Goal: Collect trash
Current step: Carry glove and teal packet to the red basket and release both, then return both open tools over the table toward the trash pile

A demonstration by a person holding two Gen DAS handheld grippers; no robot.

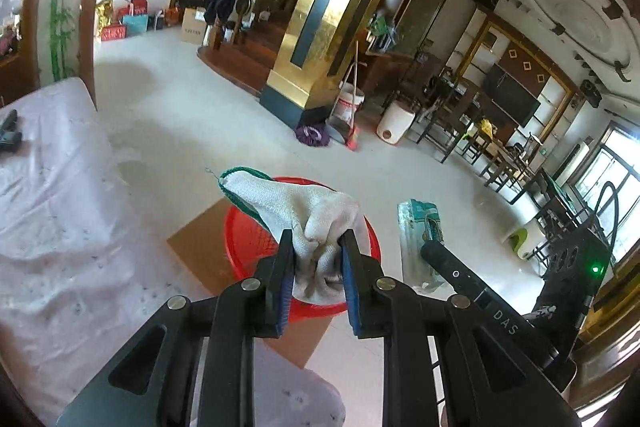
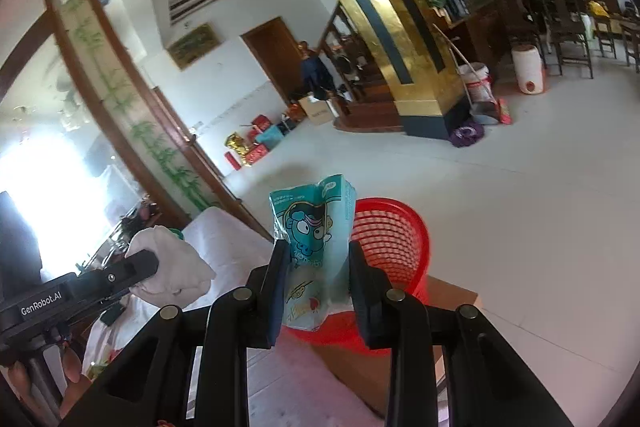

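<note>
Glove (image 1: 304,223) first: a soft, limp knitted thing, white with a green cuff, bunched and clamped between the blue pads of the left gripper (image 1: 318,247). It looks light and floppy, so a pinch on the gathered middle, as here, should hold it; the cuff flops free to the upper left. It hangs right over the red basket (image 1: 240,247), which stands on a brown cardboard sheet (image 1: 196,247) on the pale floor, just off the corner of the cloth-covered table (image 1: 52,195).

Now the snack packet (image 2: 316,239), teal with a cartoon face: thin crinkly film, light and probably slippery, squeezed across its middle in the closed right gripper (image 2: 318,255). It stands upright just in front of the basket's near rim, not yet over the opening by my reading.
</note>
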